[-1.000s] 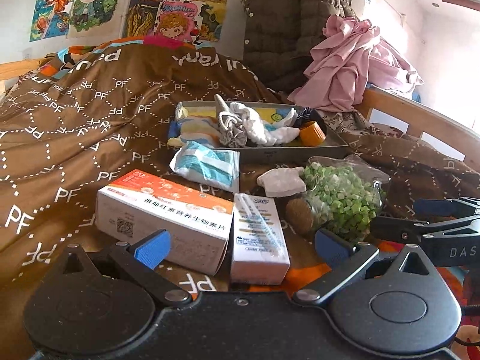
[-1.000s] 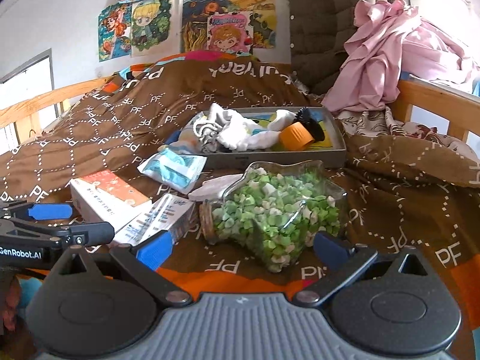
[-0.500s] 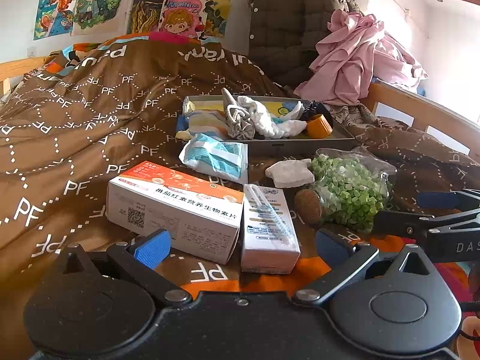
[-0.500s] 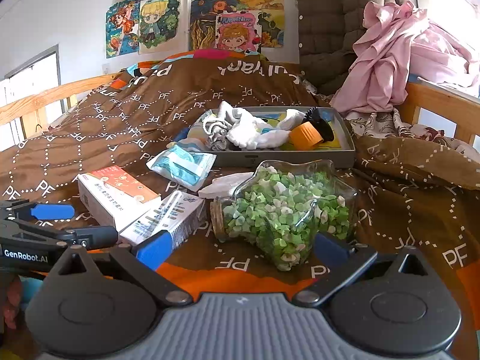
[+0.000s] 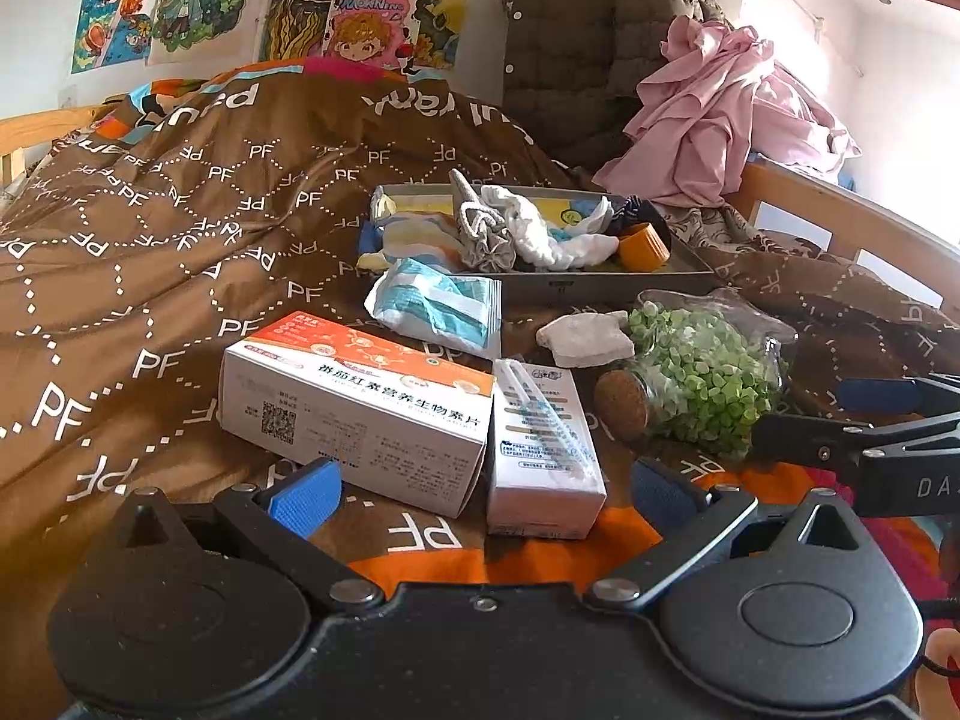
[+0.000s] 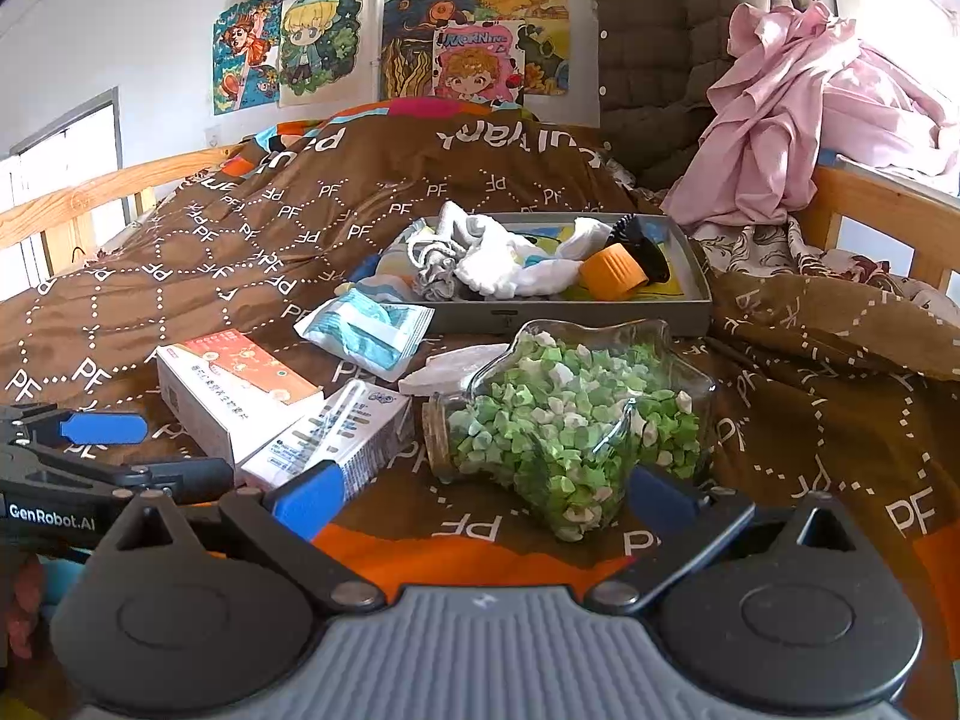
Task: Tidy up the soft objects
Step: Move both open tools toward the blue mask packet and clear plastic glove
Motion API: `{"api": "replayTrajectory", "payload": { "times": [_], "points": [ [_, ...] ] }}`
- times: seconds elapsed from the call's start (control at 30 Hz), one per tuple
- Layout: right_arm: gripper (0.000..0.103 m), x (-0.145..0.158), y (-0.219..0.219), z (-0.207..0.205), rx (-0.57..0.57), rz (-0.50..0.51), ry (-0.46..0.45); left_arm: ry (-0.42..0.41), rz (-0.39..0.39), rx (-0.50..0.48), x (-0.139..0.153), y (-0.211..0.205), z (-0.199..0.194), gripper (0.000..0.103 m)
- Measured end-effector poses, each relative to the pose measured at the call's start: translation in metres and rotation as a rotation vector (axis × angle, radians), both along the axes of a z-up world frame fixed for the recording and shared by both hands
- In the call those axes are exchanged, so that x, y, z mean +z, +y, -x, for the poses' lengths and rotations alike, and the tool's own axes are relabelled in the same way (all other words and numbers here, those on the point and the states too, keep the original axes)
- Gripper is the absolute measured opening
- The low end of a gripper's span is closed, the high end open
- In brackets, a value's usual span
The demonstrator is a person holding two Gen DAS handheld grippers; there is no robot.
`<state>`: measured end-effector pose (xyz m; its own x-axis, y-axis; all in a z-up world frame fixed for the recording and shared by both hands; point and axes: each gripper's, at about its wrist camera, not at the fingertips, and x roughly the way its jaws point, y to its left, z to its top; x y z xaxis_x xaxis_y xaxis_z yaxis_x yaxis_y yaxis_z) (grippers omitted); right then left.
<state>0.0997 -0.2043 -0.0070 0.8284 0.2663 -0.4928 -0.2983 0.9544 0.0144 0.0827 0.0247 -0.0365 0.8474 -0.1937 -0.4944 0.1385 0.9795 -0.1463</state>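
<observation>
A grey tray rests on the brown bed cover, holding white and grey socks, an orange cap and a dark item. In front of it lie a blue-white soft packet, a white pad, a large white box and a small white box. My left gripper is open just short of the boxes. My right gripper is open around the near side of a glass jar of green bits.
A brown patterned cover spreads over the bed, with wooden rails at left and right. A pink cloth and a quilted brown coat pile up at the back right. Posters hang on the wall.
Both grippers have tilted and drawn back slightly, so the objects sit a little farther ahead and higher in view. Nothing was taken hold of or moved.
</observation>
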Motion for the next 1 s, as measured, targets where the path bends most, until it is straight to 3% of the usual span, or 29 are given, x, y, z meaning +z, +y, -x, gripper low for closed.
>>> {"api": "replayTrajectory", "payload": {
  "times": [0.43, 1.0],
  "points": [
    [0.103, 0.004, 0.005, -0.006, -0.001, -0.009, -0.019, -0.007, 0.002, 0.032, 0.003, 0.019, -0.002, 0.102],
    [0.103, 0.016, 0.03, -0.055, 0.034, 0.034, -0.05, -0.07, 0.003, 0.104, 0.02, 0.056, -0.033, 0.102]
  ]
}}
